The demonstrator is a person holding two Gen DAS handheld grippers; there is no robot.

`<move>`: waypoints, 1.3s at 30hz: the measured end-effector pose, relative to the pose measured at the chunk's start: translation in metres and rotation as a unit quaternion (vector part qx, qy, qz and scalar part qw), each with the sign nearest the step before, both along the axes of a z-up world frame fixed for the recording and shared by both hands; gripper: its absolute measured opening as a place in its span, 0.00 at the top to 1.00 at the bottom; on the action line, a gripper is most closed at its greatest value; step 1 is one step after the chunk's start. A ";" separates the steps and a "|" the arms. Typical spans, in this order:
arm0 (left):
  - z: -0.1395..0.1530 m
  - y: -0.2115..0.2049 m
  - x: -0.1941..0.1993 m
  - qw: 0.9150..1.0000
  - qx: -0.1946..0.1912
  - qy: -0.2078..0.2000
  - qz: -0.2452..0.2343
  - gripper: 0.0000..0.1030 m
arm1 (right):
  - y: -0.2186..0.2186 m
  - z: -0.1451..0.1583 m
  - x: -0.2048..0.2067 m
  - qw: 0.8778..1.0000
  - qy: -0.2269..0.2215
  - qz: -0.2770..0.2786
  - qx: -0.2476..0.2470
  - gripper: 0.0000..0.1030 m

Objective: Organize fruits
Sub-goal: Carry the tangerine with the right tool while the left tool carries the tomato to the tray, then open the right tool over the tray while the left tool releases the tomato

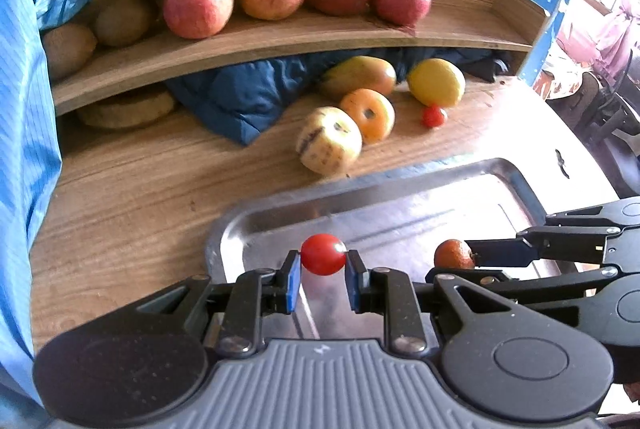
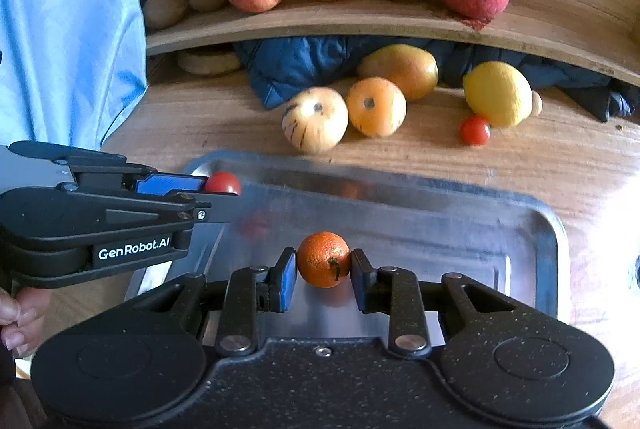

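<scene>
Both tongs pinch fruit above the bare metal tray (image 2: 552, 241) at lower centre, left tongs (image 1: 323, 263) a cherry tomato (image 1: 323, 254), right tongs (image 2: 324, 267) a small orange (image 2: 323, 259), while five fruits (image 2: 376, 107) wait on the tabletop (image 2: 192, 121) at mid-frame, so sorting looks barely begun.

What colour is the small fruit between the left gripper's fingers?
Red; the cherry tomato shows best in the left wrist view.

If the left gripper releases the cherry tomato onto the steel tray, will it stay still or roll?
The cherry tomato is round and glossy, so it would probably roll. The steel tray looks smooth, giving little friction, though its raised rim should stop it.
</scene>
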State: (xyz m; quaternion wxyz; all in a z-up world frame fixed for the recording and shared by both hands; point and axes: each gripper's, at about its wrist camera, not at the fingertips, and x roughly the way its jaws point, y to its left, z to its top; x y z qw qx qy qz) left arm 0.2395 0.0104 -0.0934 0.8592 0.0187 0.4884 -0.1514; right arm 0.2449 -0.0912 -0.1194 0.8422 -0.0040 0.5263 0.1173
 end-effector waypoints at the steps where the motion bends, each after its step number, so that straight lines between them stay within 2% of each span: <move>1: 0.000 -0.002 -0.004 1.000 0.000 0.000 0.000 0.76 | -0.001 0.000 -0.004 1.000 0.001 0.001 0.000 0.70; 21: -0.002 -0.032 -0.052 1.000 0.017 0.012 -0.001 0.75 | -0.016 -0.005 -0.071 1.000 0.014 0.019 0.006 0.70; 39: -0.003 -0.041 -0.064 0.999 0.043 0.027 0.015 0.74 | -0.023 -0.010 -0.082 0.999 0.030 0.038 0.009 0.68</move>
